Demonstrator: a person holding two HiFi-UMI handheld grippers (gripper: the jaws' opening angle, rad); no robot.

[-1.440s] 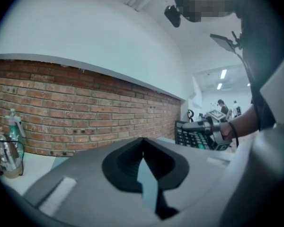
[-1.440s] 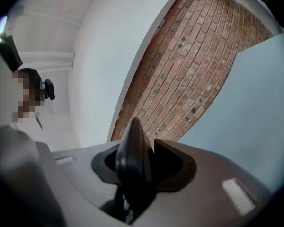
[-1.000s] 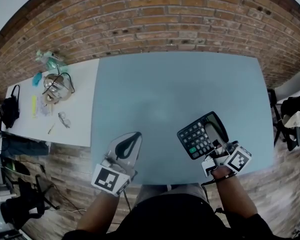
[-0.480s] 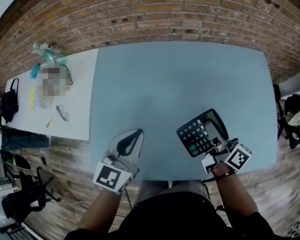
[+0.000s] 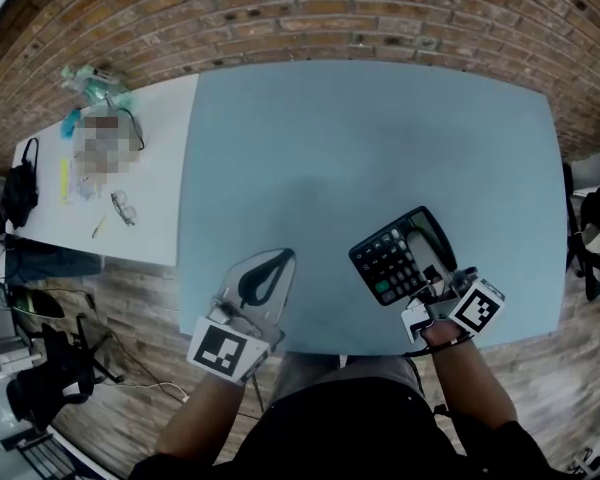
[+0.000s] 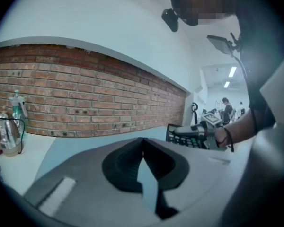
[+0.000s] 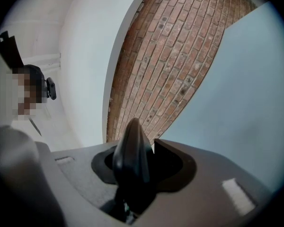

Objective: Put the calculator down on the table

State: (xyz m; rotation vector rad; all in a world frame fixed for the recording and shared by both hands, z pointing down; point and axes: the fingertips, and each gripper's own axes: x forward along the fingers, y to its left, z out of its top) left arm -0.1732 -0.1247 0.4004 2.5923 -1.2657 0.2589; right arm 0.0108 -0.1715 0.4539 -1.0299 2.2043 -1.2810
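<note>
A black calculator with grey keys and one green key hangs over the near right part of the blue-grey table. My right gripper is shut on its right edge. In the right gripper view the calculator stands edge-on, clamped between the jaws of that gripper. Whether it touches the tabletop does not show. My left gripper is shut on nothing, low over the table's near edge at the left. From the left gripper, the calculator shows off to the right.
A white side table adjoins the blue one on the left, with bottles and glasses on it. A black bag hangs at its far left end. A brick wall runs behind both tables.
Both grippers have sunk a little toward the table, the right one still clamped on the calculator. The head view has shifted, so the table sits higher in the picture.
</note>
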